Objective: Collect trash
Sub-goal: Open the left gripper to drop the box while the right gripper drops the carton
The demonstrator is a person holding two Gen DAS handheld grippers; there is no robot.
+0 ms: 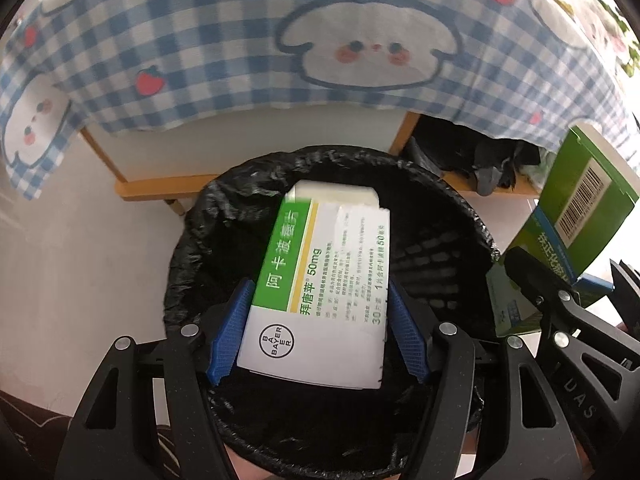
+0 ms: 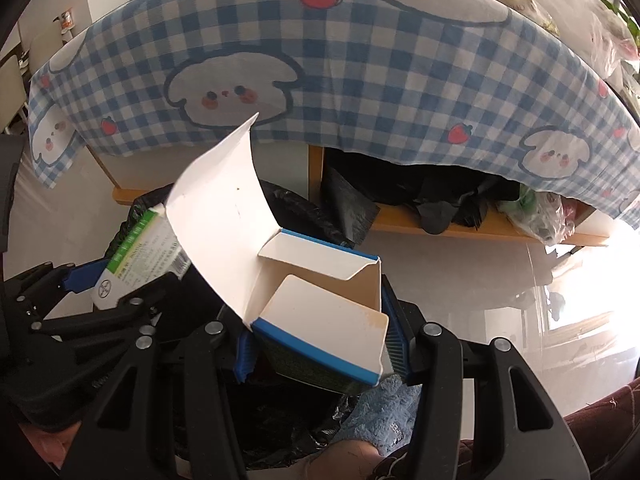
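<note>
Gingham tablecloth [image 1: 224, 40], crinkled bin liner [image 1: 192, 240], flat carton [image 1: 320, 292]

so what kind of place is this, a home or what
Probably a home dining area: a blue-and-white checked cartoon tablecloth hangs over a wooden table frame, beside a round bin with a black plastic liner on pale floor.

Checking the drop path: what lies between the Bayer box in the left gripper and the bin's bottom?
Nothing shows: in the left wrist view the Bayer medicine box hangs over the bin liner's dark, bare interior.
</note>
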